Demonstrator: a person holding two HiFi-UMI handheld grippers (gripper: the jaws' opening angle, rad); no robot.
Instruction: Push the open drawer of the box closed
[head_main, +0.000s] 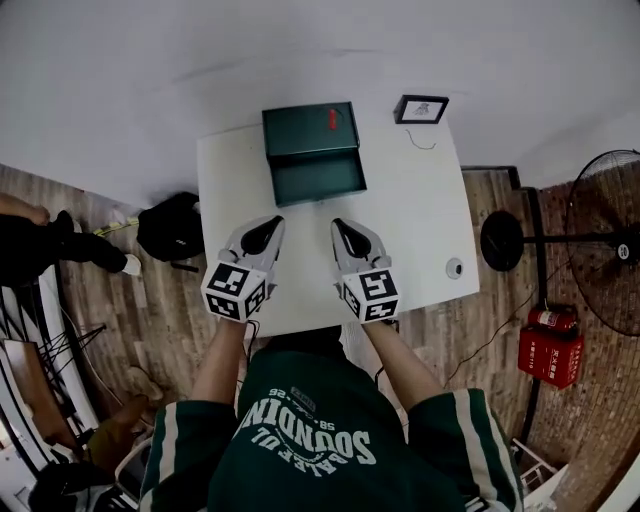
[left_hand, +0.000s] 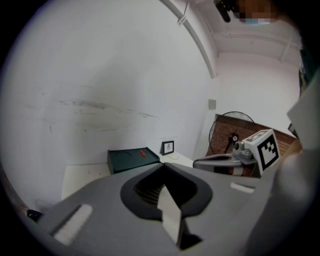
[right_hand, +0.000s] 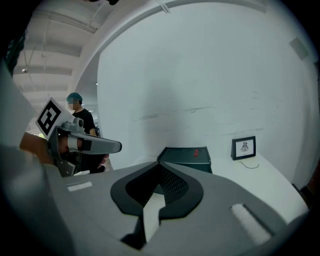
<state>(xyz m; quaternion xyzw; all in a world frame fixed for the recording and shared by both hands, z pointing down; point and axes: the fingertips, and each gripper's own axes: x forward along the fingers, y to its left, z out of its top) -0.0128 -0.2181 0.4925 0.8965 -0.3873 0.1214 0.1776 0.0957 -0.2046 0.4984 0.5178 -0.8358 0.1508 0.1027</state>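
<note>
A dark green box (head_main: 310, 130) stands at the far middle of the white table (head_main: 420, 220). Its drawer (head_main: 318, 180) is pulled out toward me. The box has a small red mark on its lid. My left gripper (head_main: 271, 226) and right gripper (head_main: 342, 229) hover side by side just short of the drawer front, apart from it. Both are shut with nothing held. The box (left_hand: 132, 159) lies ahead past the closed tips (left_hand: 162, 166) in the left gripper view. In the right gripper view it (right_hand: 187, 157) lies straight ahead of the closed tips (right_hand: 159, 164).
A small framed picture (head_main: 421, 108) stands at the table's far right corner, with a thin cord beside it. A small round object (head_main: 455, 267) lies near the right edge. On the floor are a fan (head_main: 610, 240), a red case (head_main: 550, 345) and a black bag (head_main: 170, 228).
</note>
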